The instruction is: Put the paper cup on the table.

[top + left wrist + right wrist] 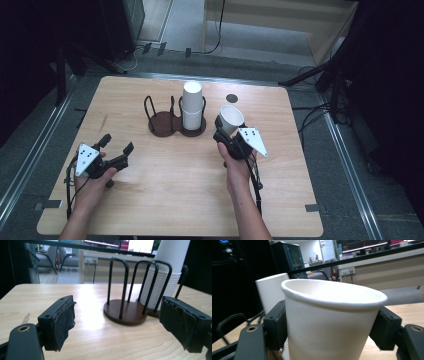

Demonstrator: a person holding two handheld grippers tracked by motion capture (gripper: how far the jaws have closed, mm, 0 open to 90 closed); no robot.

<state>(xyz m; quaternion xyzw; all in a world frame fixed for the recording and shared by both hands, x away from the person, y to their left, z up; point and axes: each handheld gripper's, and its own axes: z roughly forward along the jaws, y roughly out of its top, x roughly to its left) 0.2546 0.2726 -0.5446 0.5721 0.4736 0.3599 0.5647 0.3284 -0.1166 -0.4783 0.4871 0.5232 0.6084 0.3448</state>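
A dark wire cup holder [165, 122] with two round bays stands at the table's back middle. A stack of white paper cups [192, 105] fills its right bay; the left bay holds nothing. My right gripper [225, 131] is shut on a single white paper cup [231, 118], mouth up and tilted, just right of the holder. In the right gripper view the cup [332, 322] sits squeezed between both pads, with the stack [270, 291] behind. My left gripper [117, 145] stands open at the table's front left; nothing lies between its pads [63, 320], and the holder [127, 312] lies ahead of it.
The wooden table [180, 200] has bare surface across its front half. A small dark round disc [231, 98] lies near the back edge. Dark stands and cables surround the table on the floor.
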